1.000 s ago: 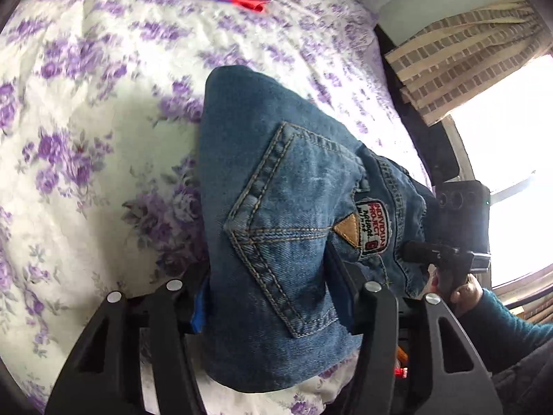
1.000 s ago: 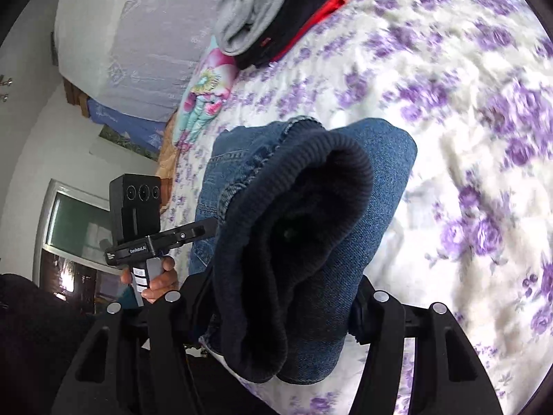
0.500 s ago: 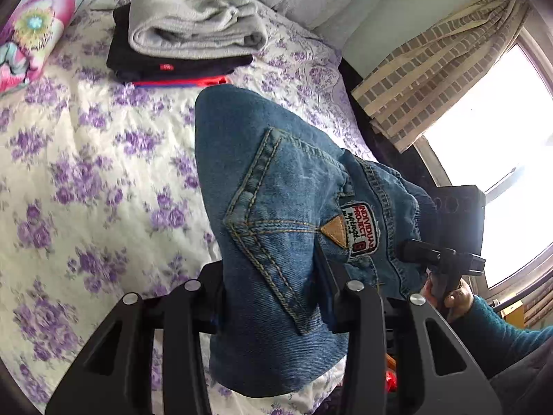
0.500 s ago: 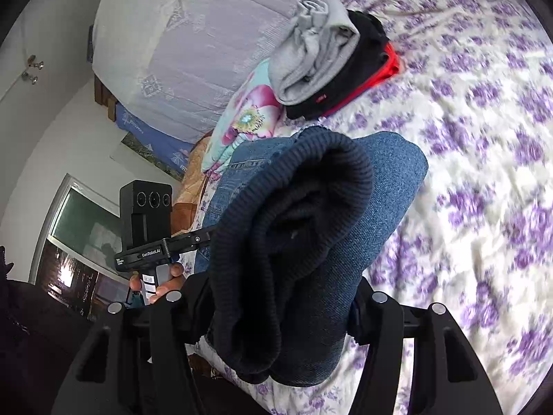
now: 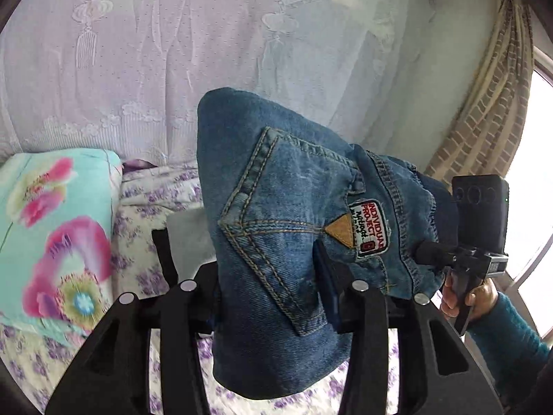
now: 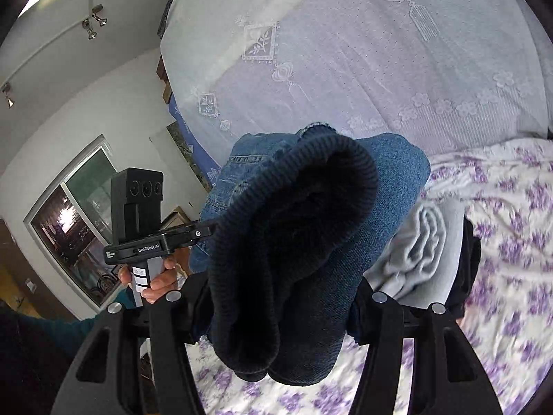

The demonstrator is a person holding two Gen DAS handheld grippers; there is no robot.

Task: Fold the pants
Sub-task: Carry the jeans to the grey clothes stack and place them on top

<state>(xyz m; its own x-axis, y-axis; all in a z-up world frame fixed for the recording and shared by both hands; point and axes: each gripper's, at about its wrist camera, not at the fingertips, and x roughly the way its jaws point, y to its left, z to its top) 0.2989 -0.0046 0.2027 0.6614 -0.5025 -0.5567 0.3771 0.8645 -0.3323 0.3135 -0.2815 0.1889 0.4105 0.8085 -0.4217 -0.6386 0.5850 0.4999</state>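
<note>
Two grippers clamp one folded bundle of jeans [image 5: 276, 242], held up above the bed [image 6: 501, 242]. Left gripper [image 5: 269, 297]: jaws pinched on the denim, just eased out a little, cloth still between them. Right gripper [image 6: 276, 311]: jaws set wider, pressed on a thick roll of denim with a dark ribbed lining [image 6: 293, 228] bulging out. Denim is mid-blue, orange stitching, back pocket showing. Sewn patch [image 5: 369, 228] reads "INDIVIDUAL PROJECT"; smaller text unreadable. Left gripper body [image 6: 138, 221] marked "GenRobot.AI". Bedsheet white with purple flowers; folded grey garment [image 6: 425, 252] on it.
</note>
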